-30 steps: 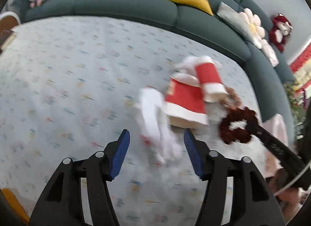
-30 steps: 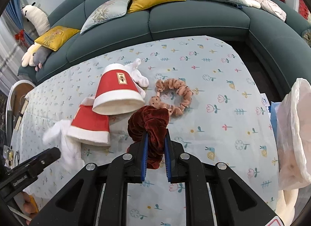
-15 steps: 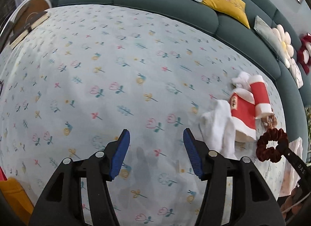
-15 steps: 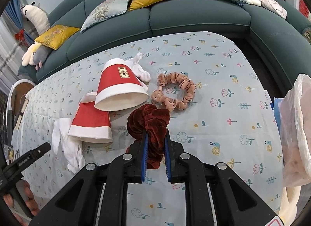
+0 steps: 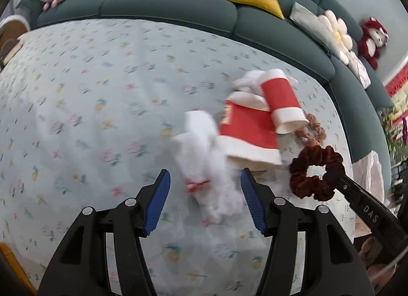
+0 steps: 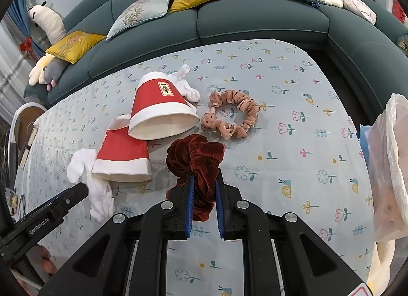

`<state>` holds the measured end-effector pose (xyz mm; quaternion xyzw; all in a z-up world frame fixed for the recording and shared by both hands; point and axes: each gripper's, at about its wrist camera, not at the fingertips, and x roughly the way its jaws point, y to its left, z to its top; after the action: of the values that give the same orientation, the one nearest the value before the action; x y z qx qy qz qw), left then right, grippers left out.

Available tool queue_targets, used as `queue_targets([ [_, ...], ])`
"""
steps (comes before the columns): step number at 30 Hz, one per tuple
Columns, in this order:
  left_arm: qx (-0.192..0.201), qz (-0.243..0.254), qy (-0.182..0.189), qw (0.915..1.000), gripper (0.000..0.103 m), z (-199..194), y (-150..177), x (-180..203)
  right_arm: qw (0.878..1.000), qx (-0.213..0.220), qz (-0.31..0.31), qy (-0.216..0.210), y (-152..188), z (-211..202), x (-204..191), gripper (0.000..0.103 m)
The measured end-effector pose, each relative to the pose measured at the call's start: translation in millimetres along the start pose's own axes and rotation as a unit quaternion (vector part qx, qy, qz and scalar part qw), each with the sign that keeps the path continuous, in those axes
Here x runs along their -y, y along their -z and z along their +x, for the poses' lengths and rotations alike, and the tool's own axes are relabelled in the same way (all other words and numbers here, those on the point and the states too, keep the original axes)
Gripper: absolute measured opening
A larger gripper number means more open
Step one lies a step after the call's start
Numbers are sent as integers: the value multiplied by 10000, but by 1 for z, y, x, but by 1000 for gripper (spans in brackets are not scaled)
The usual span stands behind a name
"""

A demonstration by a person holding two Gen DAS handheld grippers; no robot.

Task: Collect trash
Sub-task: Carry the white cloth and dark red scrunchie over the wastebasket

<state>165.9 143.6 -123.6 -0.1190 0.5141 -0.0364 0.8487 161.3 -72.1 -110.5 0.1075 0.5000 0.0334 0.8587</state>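
My left gripper (image 5: pixel 205 181) is open and hangs low over a crumpled white tissue (image 5: pixel 204 158) that lies between its blue pads without being pinched. Two red paper cups with white rims (image 5: pixel 247 127) (image 5: pixel 283 99) lie on their sides just beyond it. My right gripper (image 6: pixel 204 181) is shut on a dark red velvet scrunchie (image 6: pixel 196 158), held just above the flowered tablecloth (image 6: pixel 293 143). In the right wrist view the cups (image 6: pixel 160 110) (image 6: pixel 122 153) lie to the left, with the tissue (image 6: pixel 86 176) and the left gripper (image 6: pixel 76 194) beside them.
A tan dotted scrunchie (image 6: pixel 232 115) lies right of the cups, and a second white tissue (image 6: pixel 186 84) sits behind the far cup. A pale plastic bag (image 6: pixel 390 168) hangs off the table's right edge. A teal sofa (image 6: pixel 255 20) with cushions curves around the far side.
The left gripper swung left over bare tablecloth, then came back over the white tissue, jaws equally wide throughout. The right gripper stayed put, still shut on the dark red scrunchie.
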Motion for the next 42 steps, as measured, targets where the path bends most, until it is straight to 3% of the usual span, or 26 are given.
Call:
queue_targets([
  [3,-135,222,-217,9994,49,15,1,15,10000,-5,-20,7,0,0,1,14],
  [5,-271,330,-260,9987,16,23,5,20,10000,-17,-55,24,2,-1,1,14],
  [8,-283,301,-311,9987,11,25,8,22,10000,-38,-72,28,4,-5,4,14],
  [16,-46,542,-146,9984,10,-8,4,59,10000,-68,-27,60,16,-33,17,14],
  [25,-8,1233,312,9919,10,-43,20,152,9991,-1,-154,384,11,-93,54,14],
  [37,11,2066,996,9734,10,-58,20,273,9948,-112,141,1006,-16,-154,157,14],
  [42,-36,2365,1057,9659,10,-50,23,307,9904,-53,501,1289,-14,-159,202,14],
])
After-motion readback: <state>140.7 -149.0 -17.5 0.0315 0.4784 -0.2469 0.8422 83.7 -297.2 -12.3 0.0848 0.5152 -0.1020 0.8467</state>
